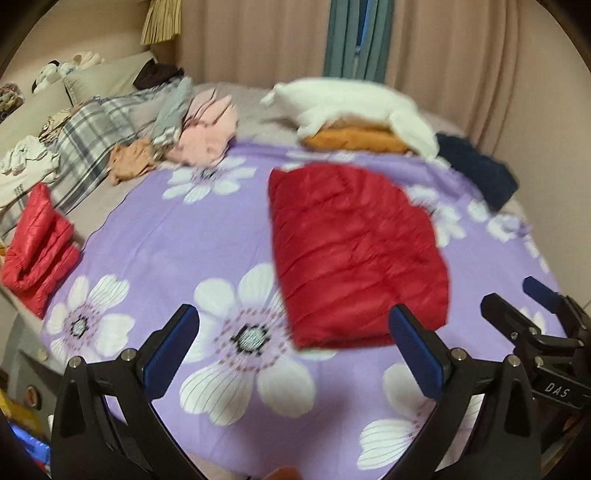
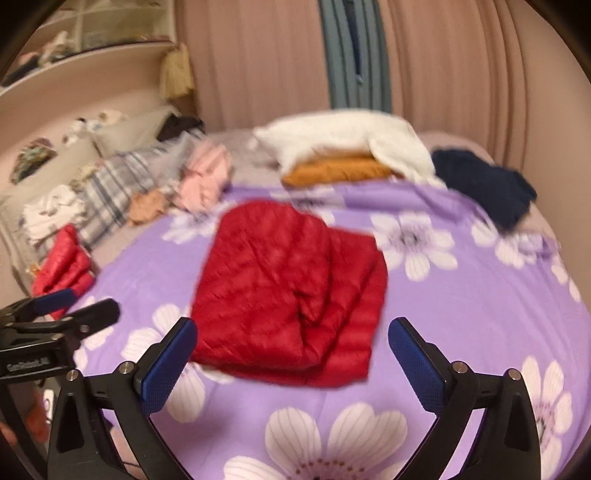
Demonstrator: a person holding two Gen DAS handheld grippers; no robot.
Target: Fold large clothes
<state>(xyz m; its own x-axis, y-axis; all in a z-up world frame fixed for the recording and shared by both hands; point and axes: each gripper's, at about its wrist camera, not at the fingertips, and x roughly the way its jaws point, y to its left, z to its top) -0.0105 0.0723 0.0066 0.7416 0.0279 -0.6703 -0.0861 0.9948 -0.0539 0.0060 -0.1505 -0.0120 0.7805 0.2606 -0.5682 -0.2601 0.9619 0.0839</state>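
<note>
Red jacket: the folded red quilted jacket [image 1: 354,254] lies flat on my bed's purple flowered sheet [image 1: 177,236], ahead of both my grippers and touching neither
Long axis: in my left view it runs from the near edge of the bed away toward the curtain [image 1: 258,40], leaning a little leftward at the far end; the far end is rounded, the near end cut straight
Left gripper: my left gripper [image 1: 293,332] is spread wide with nothing between its blue pads, and the jacket's near corner shows just beyond the right pad
Right gripper: my right gripper [image 2: 291,343] is likewise spread wide and empty, with the jacket's near edge showing between the pads but beyond them
Only in right view: layered folds and a dark crease down the jacket's near middle, plus shelves [image 2: 92,33] high on the left
Only in left view: the jacket reads as one smooth slab; my right gripper's black frame sits at the right edge
Other clothes: a second red folded piece [image 1: 37,243] at the left, a white garment [image 1: 347,103] on an orange one [image 1: 354,140] at the far side, a navy one [image 1: 476,170] to their right
</note>
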